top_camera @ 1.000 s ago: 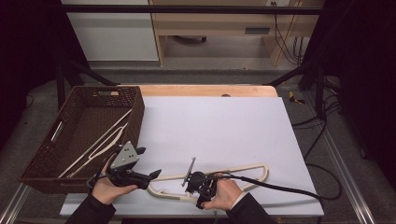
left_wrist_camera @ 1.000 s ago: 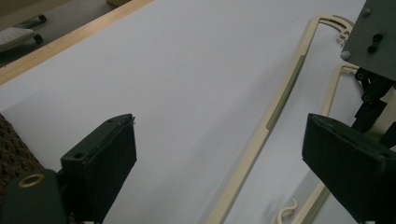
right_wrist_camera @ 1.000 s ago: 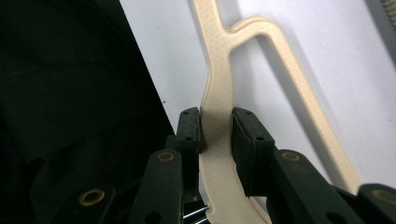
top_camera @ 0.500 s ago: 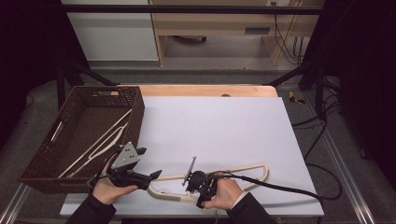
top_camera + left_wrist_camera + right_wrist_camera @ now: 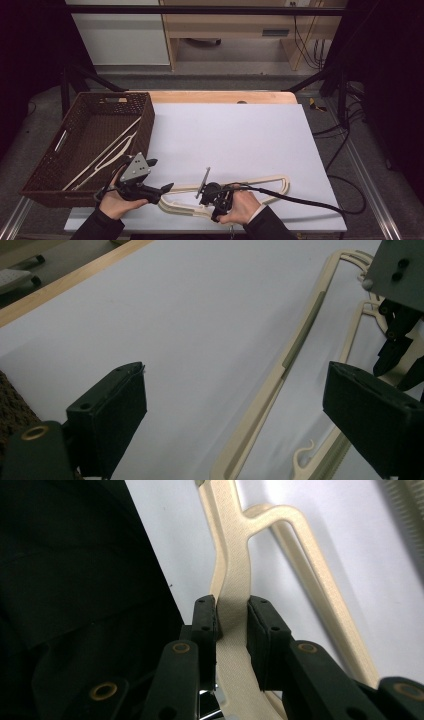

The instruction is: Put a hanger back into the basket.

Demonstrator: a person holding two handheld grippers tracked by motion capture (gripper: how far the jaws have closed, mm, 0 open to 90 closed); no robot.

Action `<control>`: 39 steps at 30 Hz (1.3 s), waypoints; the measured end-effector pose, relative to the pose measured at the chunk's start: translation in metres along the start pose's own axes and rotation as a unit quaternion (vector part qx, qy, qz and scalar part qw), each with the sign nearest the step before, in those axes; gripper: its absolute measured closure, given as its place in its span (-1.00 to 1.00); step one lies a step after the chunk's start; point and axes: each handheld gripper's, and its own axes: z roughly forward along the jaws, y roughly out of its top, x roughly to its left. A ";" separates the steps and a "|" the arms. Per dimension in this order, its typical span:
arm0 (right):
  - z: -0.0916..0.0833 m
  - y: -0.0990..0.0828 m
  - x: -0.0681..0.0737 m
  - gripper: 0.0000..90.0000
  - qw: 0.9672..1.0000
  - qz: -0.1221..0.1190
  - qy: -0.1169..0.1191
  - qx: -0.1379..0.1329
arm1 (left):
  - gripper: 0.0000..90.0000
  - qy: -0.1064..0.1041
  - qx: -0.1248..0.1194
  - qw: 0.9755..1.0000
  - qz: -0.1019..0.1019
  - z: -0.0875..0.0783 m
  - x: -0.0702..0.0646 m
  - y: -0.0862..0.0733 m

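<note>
Nothing had shifted since the earlier frame: both hands and the cream hanger (image 5: 260, 187) lay as before at the table's (image 5: 235, 135) 6 o'clock edge, with the basket (image 5: 90, 137) at 9 o'clock. The step was securing the hanger; the right gripper (image 5: 232, 622) had its jaws clamped on the hanger's bar. The left gripper (image 5: 235, 405) stood open just at the hanger's 9 o'clock end, so the next move likely called for lifting it toward the basket.
</note>
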 end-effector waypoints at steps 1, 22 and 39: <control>-0.004 -0.001 -0.001 0.67 1.000 0.001 -0.001 -0.003 | -0.78 -0.002 -0.001 1.000 0.002 0.000 -0.001 0.000; -0.059 -0.005 -0.013 0.67 1.000 -0.001 -0.011 -0.012 | -0.78 -0.019 0.021 0.994 0.110 0.001 -0.031 0.018; -0.087 -0.007 -0.017 0.67 1.000 -0.006 -0.009 -0.026 | -0.60 -0.014 0.081 0.962 0.259 0.027 -0.065 0.052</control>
